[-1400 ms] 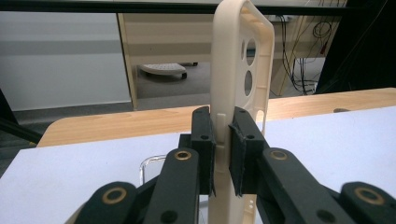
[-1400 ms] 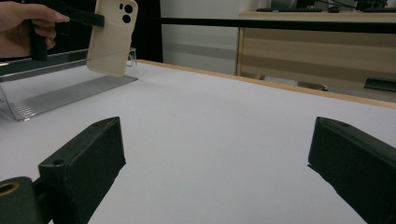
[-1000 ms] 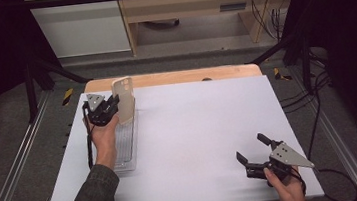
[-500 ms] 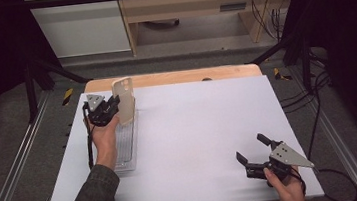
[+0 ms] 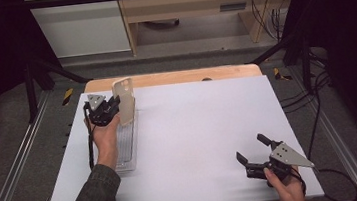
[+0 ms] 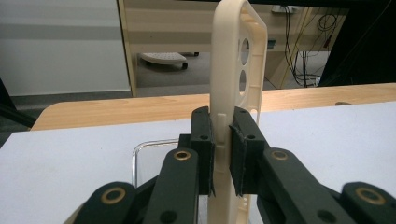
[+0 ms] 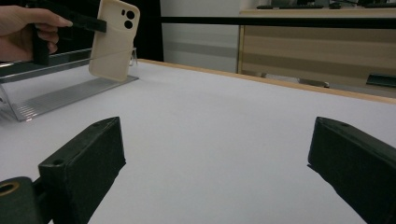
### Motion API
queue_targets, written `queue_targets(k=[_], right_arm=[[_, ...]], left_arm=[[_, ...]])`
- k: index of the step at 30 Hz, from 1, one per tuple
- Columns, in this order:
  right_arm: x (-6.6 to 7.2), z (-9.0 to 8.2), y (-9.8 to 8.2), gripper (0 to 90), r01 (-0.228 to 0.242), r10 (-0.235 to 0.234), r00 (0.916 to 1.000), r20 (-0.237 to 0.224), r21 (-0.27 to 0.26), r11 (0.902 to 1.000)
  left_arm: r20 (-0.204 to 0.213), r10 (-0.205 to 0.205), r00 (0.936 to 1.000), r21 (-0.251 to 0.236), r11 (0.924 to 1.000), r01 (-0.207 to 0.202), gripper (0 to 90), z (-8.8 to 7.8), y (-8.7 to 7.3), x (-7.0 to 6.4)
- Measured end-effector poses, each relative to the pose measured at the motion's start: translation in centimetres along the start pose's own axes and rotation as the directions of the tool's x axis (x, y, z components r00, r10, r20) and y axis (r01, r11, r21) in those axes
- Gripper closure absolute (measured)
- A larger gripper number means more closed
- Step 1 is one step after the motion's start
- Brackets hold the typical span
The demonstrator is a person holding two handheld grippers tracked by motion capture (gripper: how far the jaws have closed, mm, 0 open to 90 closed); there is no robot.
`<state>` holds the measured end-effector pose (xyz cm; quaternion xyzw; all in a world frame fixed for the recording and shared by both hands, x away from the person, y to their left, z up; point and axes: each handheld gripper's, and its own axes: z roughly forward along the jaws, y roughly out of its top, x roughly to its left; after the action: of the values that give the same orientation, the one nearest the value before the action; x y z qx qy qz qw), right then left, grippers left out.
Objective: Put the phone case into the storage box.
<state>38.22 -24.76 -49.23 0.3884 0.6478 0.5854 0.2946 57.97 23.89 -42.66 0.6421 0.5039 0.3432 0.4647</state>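
The left gripper (image 5: 117, 107) was at the far left part of the white table (image 5: 196, 144), held up by the person's left hand (image 5: 104, 138). Its two black jaws were squeezed tight on the thin edge of a cream phone case (image 5: 124, 100). The phone case stood up straight, lifted above the table, with its camera holes near the top. In the left gripper view, the phone case (image 6: 233, 84) rose up between the two pads (image 6: 204, 149), and each pad pressed on one side of it. Just under the phone case lay a clear plastic tray (image 5: 127, 146), long and flat, close to the left edge of the table. In the right gripper view, the tray (image 7: 60, 100) looked see-through with little ridges on it, and the phone case (image 7: 113, 39) hung over its far end. I could not tell if the case touched the tray. The right gripper (image 5: 255, 154) was far away from all that, near the front right corner of the table, in the person's right hand (image 5: 286, 187). Its jaws stood wide apart and there was nothing between them, just bare table. A wooden board (image 5: 174, 77) ran along the far edge of the table.
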Motion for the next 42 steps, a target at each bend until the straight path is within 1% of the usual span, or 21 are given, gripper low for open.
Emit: queue_targets(k=[6, 11, 15, 17, 20, 25, 27, 31, 42], right_arm=[[-0.03, -0.03, 0.0, 3.7, -0.004, 0.004, 1.0, 0.0, 0.001, 1.0], [-0.07, -0.09, 0.01, 3.7, -0.006, 0.006, 1.0, 0.0, -0.001, 1.0], [-0.09, -0.1, 0.02, 3.7, -0.009, 0.009, 1.0, -0.001, -0.001, 1.0], [-0.1, -0.11, 0.01, 3.7, -0.01, 0.01, 0.9999, -0.001, -0.002, 0.9999], [-0.11, -0.12, 0.02, 3.7, -0.013, 0.013, 0.9999, -0.002, -0.002, 0.9999], [-0.14, -0.14, 0.03, 3.7, -0.016, 0.016, 0.9999, -0.002, -0.002, 0.9999], [-0.14, -0.15, 0.04, 3.7, -0.016, 0.016, 0.9999, -0.003, -0.003, 0.9999], [-0.15, -0.15, 0.03, 3.7, -0.018, 0.018, 0.9998, -0.003, -0.003, 0.9998], [-0.16, -0.11, 0.01, 3.6, -0.022, 0.022, 0.9998, -0.005, -0.001, 0.9998]], left_arm=[[-0.014, -0.012, 0.9998, 0.006, 0.9999, 0.012, 80.2, 0.06, 0.08, -0.01], [-0.027, -0.01, 0.9996, 0.022, 0.9997, 0.01, 80.1, 0.19, 0.34, -0.24], [-0.038, 0.009, 0.9993, 0.028, 0.9996, -0.008, 80.0, 0.36, 0.53, -0.62], [-0.043, 0.004, 0.9991, 0.031, 0.9995, -0.002, 80.0, 0.41, 0.59, -0.71], [-0.049, 0.012, 0.9987, 0.038, 0.9992, -0.01, 79.9, 0.5, 0.73, -0.85], [-0.06, 0.009, 0.9982, 0.049, 0.9988, -0.006, 79.9, 0.57, 0.81, -0.74], [-0.064, 0.001, 0.9979, 0.055, 0.9985, 0.002, 79.9, 0.6, 0.87, -0.65], [-0.077, 0.002, 0.9971, 0.065, 0.9979, 0.003, 79.8, 0.71, 0.95, -0.52], [-0.101, -0.006, 0.9949, 0.072, 0.9973, 0.014, 79.8, 0.82, 0.91, -0.25]])
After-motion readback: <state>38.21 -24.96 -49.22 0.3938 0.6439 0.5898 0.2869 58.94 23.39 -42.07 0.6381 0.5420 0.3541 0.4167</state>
